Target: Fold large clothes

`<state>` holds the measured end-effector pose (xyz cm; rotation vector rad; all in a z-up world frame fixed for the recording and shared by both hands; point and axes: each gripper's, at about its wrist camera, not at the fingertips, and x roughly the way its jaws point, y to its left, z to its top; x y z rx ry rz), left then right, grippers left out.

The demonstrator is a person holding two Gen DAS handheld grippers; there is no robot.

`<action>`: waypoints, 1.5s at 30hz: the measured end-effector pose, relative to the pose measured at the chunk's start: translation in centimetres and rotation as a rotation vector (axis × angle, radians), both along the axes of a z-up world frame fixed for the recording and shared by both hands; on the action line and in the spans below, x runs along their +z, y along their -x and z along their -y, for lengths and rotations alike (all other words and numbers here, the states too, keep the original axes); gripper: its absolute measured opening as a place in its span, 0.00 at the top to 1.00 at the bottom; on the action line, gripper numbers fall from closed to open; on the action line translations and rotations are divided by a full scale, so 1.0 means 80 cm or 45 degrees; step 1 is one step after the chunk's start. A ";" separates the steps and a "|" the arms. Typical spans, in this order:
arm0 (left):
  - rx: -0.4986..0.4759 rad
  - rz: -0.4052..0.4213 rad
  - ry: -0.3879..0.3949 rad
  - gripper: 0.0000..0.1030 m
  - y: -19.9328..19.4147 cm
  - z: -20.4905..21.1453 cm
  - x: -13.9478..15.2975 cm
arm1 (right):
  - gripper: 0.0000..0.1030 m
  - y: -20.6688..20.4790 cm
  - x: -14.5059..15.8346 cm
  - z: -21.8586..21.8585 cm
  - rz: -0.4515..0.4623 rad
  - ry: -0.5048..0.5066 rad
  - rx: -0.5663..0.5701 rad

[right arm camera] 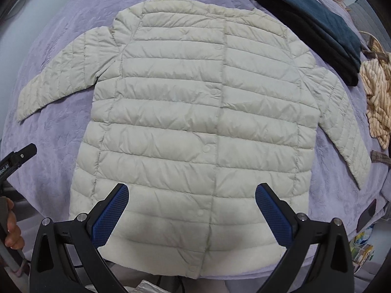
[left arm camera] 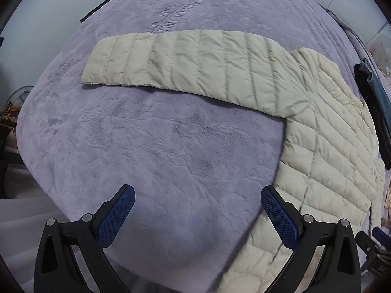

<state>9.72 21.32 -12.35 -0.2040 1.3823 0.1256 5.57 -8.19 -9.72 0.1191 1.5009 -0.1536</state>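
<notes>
A cream quilted puffer jacket (right arm camera: 195,112) lies flat, front up and buttoned, on a lavender bedspread (right arm camera: 48,146), both sleeves spread outward. My right gripper (right arm camera: 191,210) is open and empty, hovering over the jacket's hem. In the left wrist view the jacket's body (left arm camera: 330,158) is at the right and its left sleeve (left arm camera: 185,63) stretches across the bed. My left gripper (left arm camera: 198,212) is open and empty above bare bedspread (left arm camera: 146,146), its right finger at the jacket's side edge. The left gripper's body also shows in the right wrist view (right arm camera: 17,161), held by a hand.
Folded dark and blue clothes (right arm camera: 317,31) lie at the far right of the bed, also in the left wrist view (left arm camera: 374,97). A striped orange-and-white garment (right arm camera: 378,97) is crumpled at the right edge. The bed's near edge runs just under both grippers.
</notes>
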 end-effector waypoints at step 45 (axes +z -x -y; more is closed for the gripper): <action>0.113 0.596 0.591 0.94 -0.169 -0.125 0.007 | 0.67 -0.195 -0.143 -0.136 0.190 -0.210 0.162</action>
